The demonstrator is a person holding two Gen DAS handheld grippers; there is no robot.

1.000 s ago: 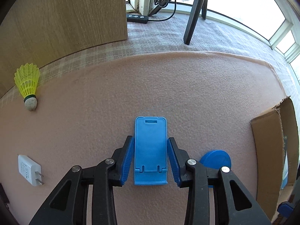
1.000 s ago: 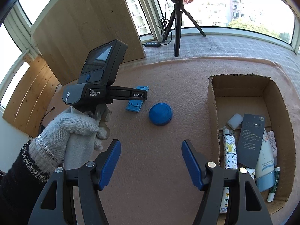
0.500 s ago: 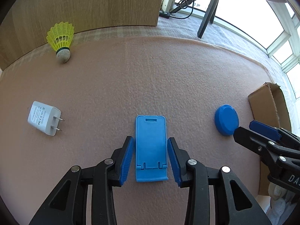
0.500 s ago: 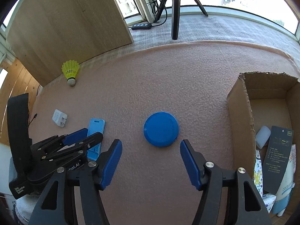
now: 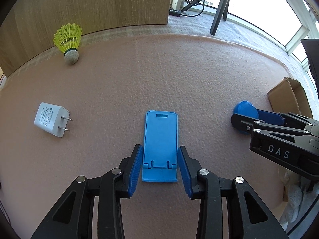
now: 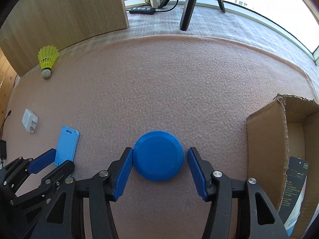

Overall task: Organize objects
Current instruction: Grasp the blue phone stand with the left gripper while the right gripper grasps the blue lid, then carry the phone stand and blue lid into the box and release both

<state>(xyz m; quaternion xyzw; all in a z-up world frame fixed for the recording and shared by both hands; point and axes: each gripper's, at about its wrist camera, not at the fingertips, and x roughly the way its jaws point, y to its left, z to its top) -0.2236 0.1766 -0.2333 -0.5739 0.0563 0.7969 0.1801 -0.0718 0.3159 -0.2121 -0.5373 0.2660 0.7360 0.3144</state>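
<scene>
A blue phone stand (image 5: 160,137) lies flat on the pink mat (image 5: 159,75). My left gripper (image 5: 159,148) has its blue pads against both sides of the stand's near end, and its jaws are closing. A round blue disc (image 6: 158,155) rests on the mat between the pads of my right gripper (image 6: 160,151). Those jaws are closing: the left pad touches the disc's rim, the right pad stands a little off it. The right wrist view also catches the left gripper (image 6: 59,157) on the stand (image 6: 66,145).
An open cardboard box (image 6: 265,139) with several items stands at the right. A yellow shuttlecock (image 5: 68,41) and a white charger (image 5: 50,122) lie on the mat's left side. A wooden board (image 5: 89,2), a tripod leg (image 6: 187,10) and a power strip (image 6: 142,10) are at the back.
My left gripper carried the stand left, away from the disc, then stayed still. The right gripper came down over the disc and its jaws narrowed around it.
</scene>
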